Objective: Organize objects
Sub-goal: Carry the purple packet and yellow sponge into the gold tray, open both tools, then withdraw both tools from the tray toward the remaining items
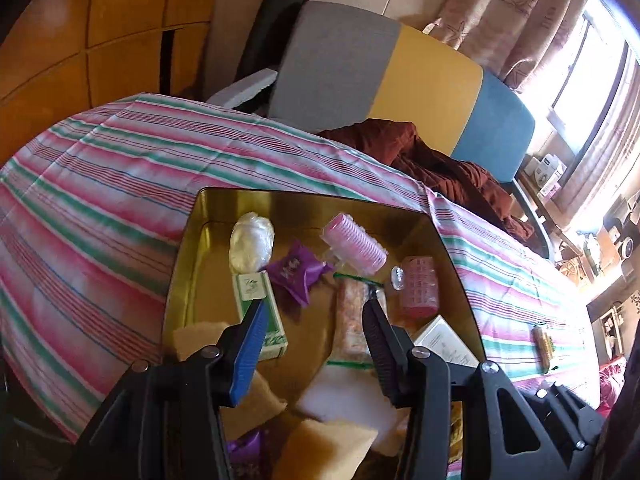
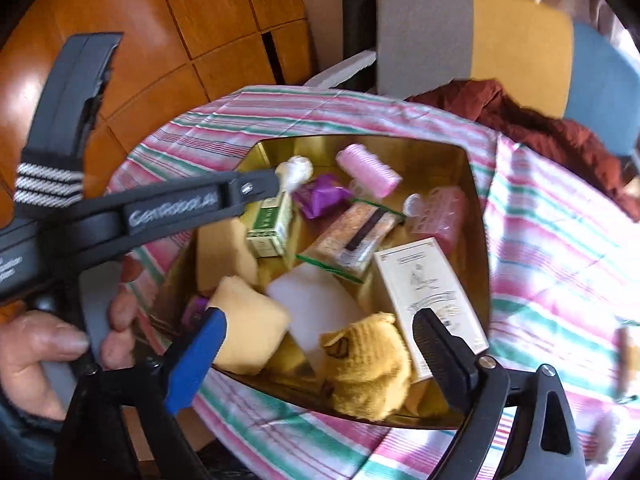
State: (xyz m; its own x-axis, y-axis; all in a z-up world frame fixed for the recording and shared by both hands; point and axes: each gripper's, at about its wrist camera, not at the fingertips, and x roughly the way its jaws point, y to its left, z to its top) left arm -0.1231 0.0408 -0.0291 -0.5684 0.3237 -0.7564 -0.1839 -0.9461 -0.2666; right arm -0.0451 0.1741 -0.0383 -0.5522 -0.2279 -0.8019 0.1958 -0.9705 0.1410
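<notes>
1. The purple wrapper (image 1: 245, 449) at the tin's near end is mostly hidden behind the left gripper's blue-padded finger (image 1: 250, 344).
2. The small wrapped object (image 2: 627, 360) on the striped tablecloth (image 2: 560, 248) is motion-blurred and cannot be identified.
3. Print on the cream box (image 2: 430, 292) is too small to read.
4. The hand (image 2: 44, 354) holding the left gripper's handle is cut off by the frame edge.

Striped-cloth table with gold tin on it.
Table (image 1: 120, 184) under pink/green/white striped cloth fills frame centre and left in left wrist view. Gold tin (image 1: 192, 264) sits directly on cloth, lower centre, packed with small items. Small brown packet (image 1: 543, 344) lies on cloth at right, well apart from tin. Dark red fabric (image 1: 448, 164) lies over the table's far edge, upper right.
</notes>
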